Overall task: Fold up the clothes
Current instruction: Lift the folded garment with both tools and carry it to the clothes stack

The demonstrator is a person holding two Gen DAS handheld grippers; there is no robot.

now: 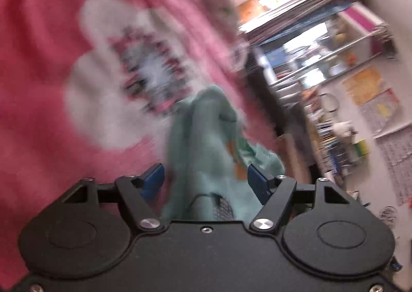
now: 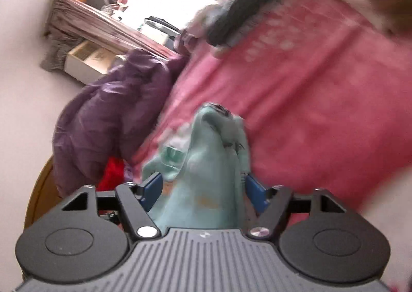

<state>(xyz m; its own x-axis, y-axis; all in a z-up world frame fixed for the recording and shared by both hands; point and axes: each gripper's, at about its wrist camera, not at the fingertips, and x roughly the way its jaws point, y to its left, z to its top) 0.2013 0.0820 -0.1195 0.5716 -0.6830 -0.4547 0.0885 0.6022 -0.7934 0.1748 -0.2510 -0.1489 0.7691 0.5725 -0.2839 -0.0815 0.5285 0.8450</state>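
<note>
Mint garment (image 1: 206,152) bunched between both tongs' blue pads.

1. We see the left gripper (image 1: 206,176), a black two-finger unit with blue finger pads (image 1: 154,178), from its own wrist camera. Its jaws stand well apart, with a bunched pale green cloth (image 1: 203,137) filling the gap between them.
2. We cannot confirm from this view whether the left pads press on the cloth.
3. We see the right gripper (image 2: 203,186), a black linkage on a ribbed grey body, also with blue finger pads (image 2: 253,191). Its jaws stand similarly apart, with the same cloth bunched between them.
4. Both views are tilted and motion-blurred.
</note>
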